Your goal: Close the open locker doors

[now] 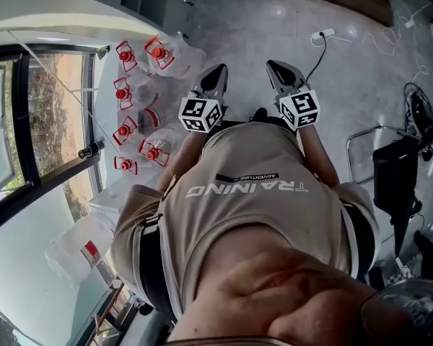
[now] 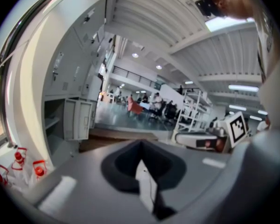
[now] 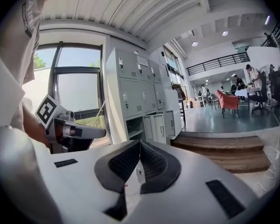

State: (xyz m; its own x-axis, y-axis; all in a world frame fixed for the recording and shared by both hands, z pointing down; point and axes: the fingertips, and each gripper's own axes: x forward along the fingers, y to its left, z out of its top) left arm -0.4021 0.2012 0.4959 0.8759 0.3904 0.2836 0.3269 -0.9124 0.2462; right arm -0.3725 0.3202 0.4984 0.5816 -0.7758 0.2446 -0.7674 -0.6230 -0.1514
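Left tongs (image 2: 140,147) pressed fully shut with nothing between them, right tongs (image 3: 139,144) likewise shut and empty, both held up in the air above the grey floor (image 1: 252,27). Grey lockers (image 3: 139,85) well ahead, against the wall just beside the window (image 3: 79,91). Open locker doors (image 3: 155,125) in the bottom row, near the wooden step (image 3: 224,146).

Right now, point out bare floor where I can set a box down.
Bare concrete floor lies straight ahead, bordered by the red-capped water jugs on the left and the power strip on the right. Another bare patch sits between that strip and the black bag. Crowded: the jugs by the window, cables far right.
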